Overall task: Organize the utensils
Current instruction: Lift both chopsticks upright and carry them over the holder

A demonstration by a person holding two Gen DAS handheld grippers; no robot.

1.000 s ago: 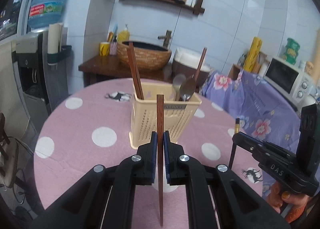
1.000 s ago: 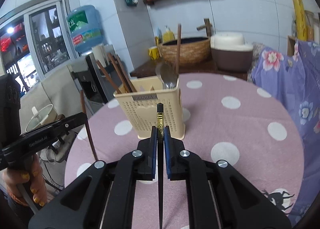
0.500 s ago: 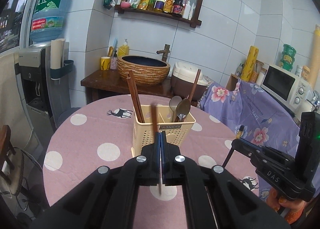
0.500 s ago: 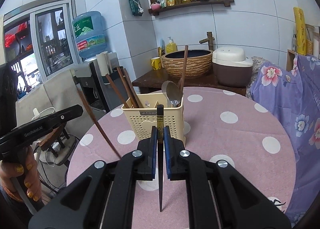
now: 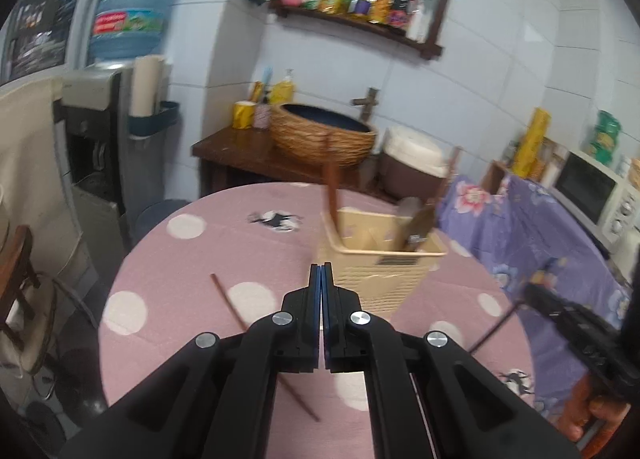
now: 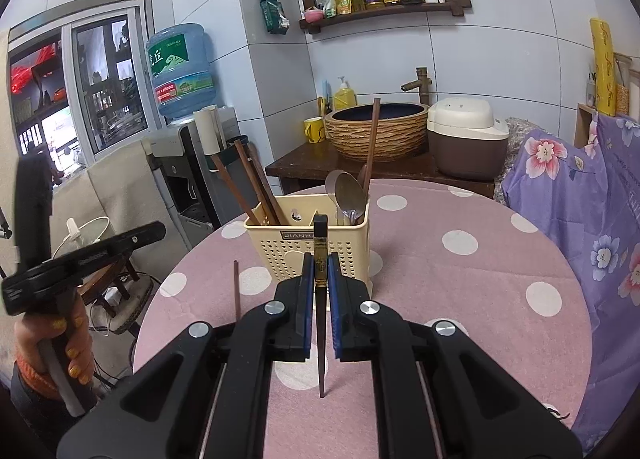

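A cream plastic utensil holder stands mid-table. Brown chopsticks lean in its left compartment and spoons stand in its right one. My right gripper is shut on a dark chopstick with a gold band, tip pointing down just in front of the holder. My left gripper is shut with nothing between its pads. A loose brown chopstick lies on the tablecloth left of the holder. A hand holds the left gripper over the table's left edge.
The round table has a pink cloth with white dots. Behind it stand a wooden side table with a woven basin and a rice cooker. A water dispenser is at the left, a purple floral cloth at the right.
The brown chopstick has left the left gripper's jaws and now lies on the table. The left gripper swung leftward. The right gripper keeps its dark chopstick and has hardly moved.
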